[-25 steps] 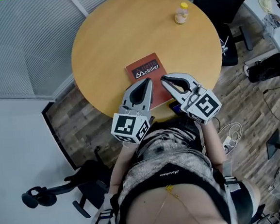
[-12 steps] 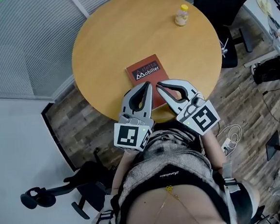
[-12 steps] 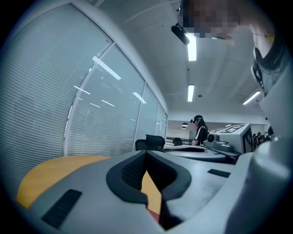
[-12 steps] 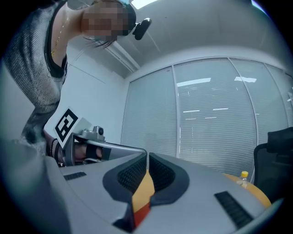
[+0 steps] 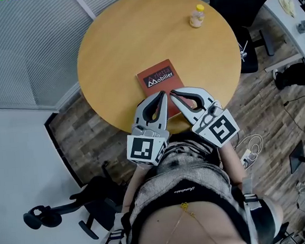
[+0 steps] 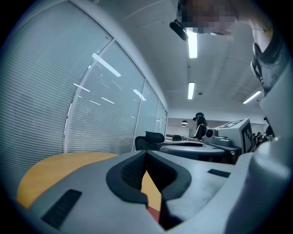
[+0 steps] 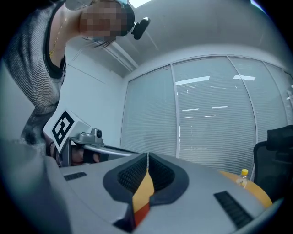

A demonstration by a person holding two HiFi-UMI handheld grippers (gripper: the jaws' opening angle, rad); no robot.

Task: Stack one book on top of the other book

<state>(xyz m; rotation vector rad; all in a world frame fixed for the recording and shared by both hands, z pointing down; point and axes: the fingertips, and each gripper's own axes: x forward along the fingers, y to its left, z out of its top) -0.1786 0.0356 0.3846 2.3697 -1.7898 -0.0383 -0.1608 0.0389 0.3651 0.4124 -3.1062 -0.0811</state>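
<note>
Book (near end covered)

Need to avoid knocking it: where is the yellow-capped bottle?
In the head view, the bottle stands near the table's far right edge, beyond the red book.

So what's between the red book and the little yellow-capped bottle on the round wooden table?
Only bare tabletop lies between red book and bottle, seen in the head view.
</note>
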